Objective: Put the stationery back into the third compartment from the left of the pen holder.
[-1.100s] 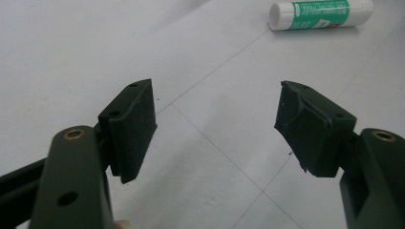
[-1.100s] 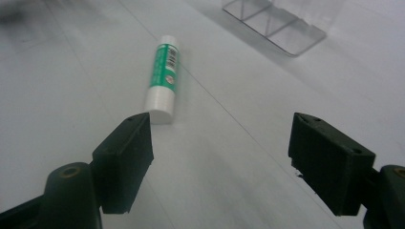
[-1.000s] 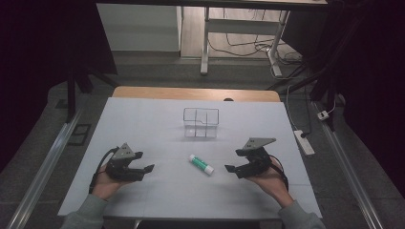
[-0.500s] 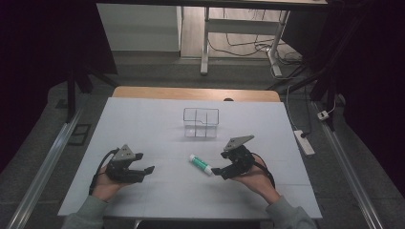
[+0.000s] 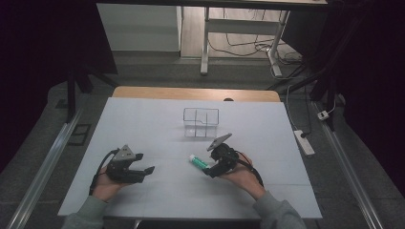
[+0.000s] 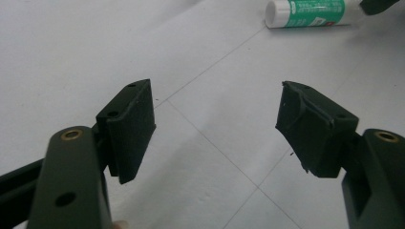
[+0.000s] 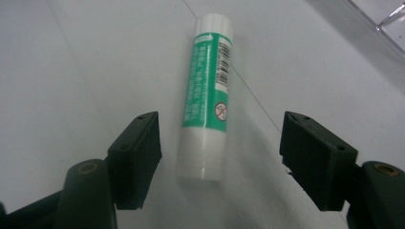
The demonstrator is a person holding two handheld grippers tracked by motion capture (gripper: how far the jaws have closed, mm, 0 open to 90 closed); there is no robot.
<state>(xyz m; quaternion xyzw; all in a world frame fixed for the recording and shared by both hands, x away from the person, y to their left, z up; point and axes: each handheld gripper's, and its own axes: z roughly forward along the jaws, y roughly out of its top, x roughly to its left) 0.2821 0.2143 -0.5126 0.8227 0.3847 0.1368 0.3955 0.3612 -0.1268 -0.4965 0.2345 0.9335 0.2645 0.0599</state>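
A green and white glue stick lies flat on the white table, near its middle. My right gripper has come up to the stick's near end. In the right gripper view the glue stick lies lengthwise between the two black jaws, its white end level with the pads, and gaps show on both sides. The jaws have just been closing but do not touch the stick. My left gripper rests at the front left, open and empty. The glue stick lies far off in the left gripper view.
A clear wire-framed box with compartments stands behind the glue stick, toward the table's far side. A power strip lies on the floor off the right edge. Table legs and cables stand beyond the far edge.
My right gripper has moved left across the table to the glue stick, which now sits between its jaws. The left gripper has stayed in place.
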